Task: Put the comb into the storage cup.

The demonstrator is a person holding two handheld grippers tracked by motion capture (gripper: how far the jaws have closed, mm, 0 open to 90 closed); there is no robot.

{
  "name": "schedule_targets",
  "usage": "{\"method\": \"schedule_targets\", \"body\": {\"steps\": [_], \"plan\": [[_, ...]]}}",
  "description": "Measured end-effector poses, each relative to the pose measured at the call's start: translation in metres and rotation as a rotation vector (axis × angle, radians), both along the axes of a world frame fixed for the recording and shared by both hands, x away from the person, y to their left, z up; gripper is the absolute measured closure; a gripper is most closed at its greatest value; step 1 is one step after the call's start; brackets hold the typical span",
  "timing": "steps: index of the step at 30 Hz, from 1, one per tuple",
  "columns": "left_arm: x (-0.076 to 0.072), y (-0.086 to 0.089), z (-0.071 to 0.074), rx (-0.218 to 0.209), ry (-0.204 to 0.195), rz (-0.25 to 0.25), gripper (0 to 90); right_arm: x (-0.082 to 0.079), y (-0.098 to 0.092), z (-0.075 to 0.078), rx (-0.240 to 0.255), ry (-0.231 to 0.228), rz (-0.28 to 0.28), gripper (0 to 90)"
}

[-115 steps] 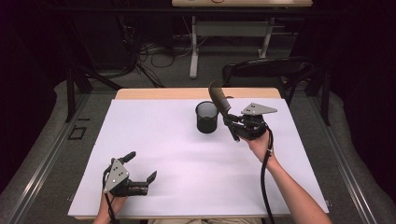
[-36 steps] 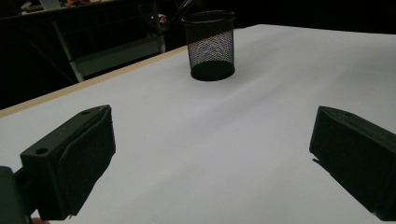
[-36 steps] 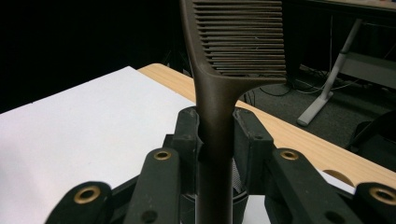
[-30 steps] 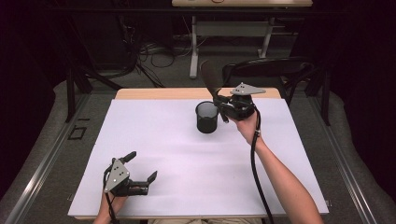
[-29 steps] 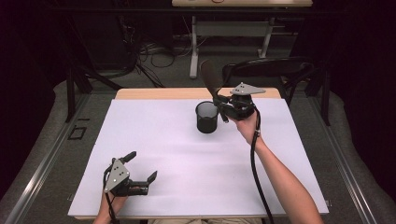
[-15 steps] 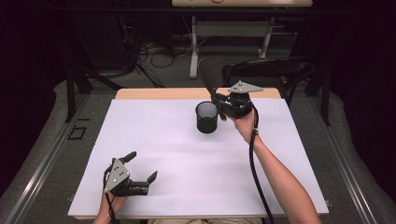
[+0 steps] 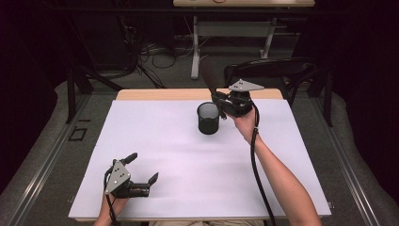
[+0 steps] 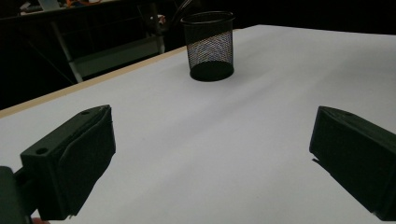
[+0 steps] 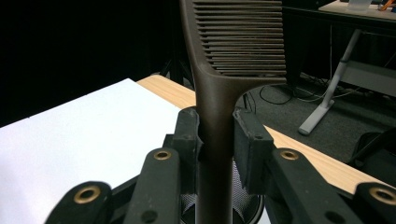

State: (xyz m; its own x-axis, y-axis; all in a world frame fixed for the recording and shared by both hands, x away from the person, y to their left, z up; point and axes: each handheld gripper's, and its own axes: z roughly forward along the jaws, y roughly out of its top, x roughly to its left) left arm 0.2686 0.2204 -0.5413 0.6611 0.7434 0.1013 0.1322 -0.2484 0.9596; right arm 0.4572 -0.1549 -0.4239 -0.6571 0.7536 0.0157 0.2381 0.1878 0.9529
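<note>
a: the comb (image 9: pixel 219 116) is clamped by its handle between the pads of the right gripper (image 9: pixel 217 140), teeth end up. it is held upright over the mesh cup (image 7: pixel 208 118), which stands near the far edge of the white sheet (image 7: pixel 197 169).

b: is the handle tip seen inside the cup?

a: that cannot be told. in the right gripper view the handle runs down in front of the mesh, but the tip is cut off at the frame's edge.

b: what risk is judged from here?

a: if the comb is let go while tilted or off centre, the rim may be struck by the tip and the light cup tipped or pushed toward the table edge (image 7: pixel 197 94). a long comb standing in a short cup is also top-heavy, so the cup may be levered over once the weight is leaned on one wall.

b: and the left gripper (image 7: pixel 141 181)?

a: it is rested at the near side with jaws spread and nothing between them, well apart from the cup, so no steadying is given.
</note>
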Motion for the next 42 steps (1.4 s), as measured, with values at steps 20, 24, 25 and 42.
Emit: {"method": "schedule_targets", "body": {"steps": [20,24,25,42], "plan": [[0.000,0.000,0.000,0.002,0.001,-0.001,0.4,0.006,0.002,-0.002,0.024,-0.014,-0.008,73.0],[0.000,0.000,0.000,0.001,-0.001,0.000,0.3,0.007,0.001,-0.003,0.032,-0.019,-0.009,72.9],[0.000,0.000,0.000,-0.001,0.001,0.001,0.4,0.007,0.001,-0.003,0.037,-0.020,-0.009,72.9],[0.000,-0.001,0.000,-0.001,-0.001,-0.001,0.3,0.012,0.005,-0.007,0.054,-0.036,-0.014,72.9]]}}
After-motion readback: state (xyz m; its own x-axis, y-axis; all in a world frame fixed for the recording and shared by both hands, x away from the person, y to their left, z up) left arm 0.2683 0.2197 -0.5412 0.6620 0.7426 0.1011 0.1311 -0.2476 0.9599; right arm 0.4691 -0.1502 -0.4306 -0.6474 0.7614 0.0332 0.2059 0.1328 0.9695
